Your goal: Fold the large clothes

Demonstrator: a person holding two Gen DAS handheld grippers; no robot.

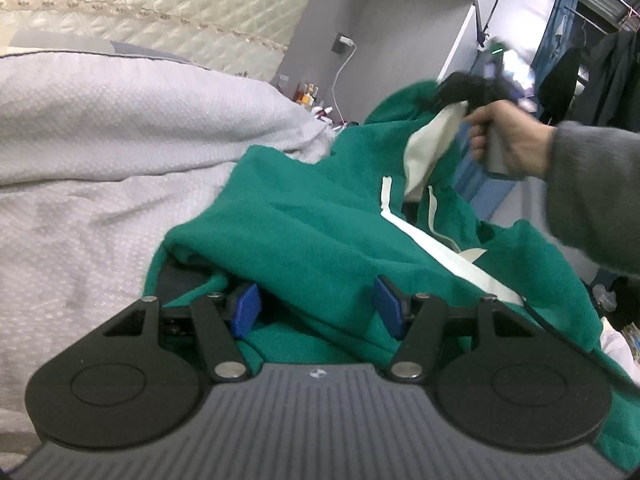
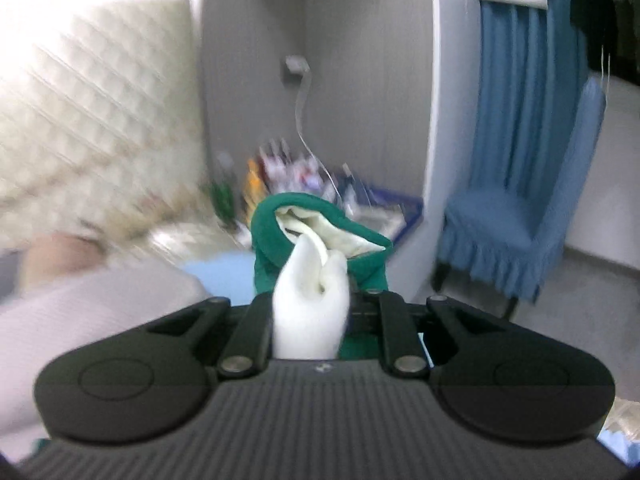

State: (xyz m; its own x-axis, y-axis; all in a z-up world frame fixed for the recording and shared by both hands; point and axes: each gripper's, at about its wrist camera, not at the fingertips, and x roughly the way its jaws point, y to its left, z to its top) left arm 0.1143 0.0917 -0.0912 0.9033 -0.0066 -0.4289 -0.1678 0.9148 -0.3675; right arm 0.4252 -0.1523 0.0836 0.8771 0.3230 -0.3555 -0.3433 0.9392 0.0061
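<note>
Your R gripper (image 2: 310, 280) is clamped on the green hoodie (image 1: 312, 216) hood, lifted off the bed (image 1: 100, 168). L gripper (image 1: 316, 304) gapes, fabric bunched between pads, grip unclear. Blue chair (image 2: 516, 220) near right.

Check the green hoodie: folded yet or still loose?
Loose. The green hoodie lies bunched on the bed, its hood lifted by the right claw, shut on its white lining.

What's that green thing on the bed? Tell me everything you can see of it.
It is a green hoodie, fleecy-looking, with cream hood lining and cream drawstrings. It lies crumpled on a pale grey quilt. The right tongs are shut on the hood, lifting it; the left tongs straddle a fold without pinching.
</note>
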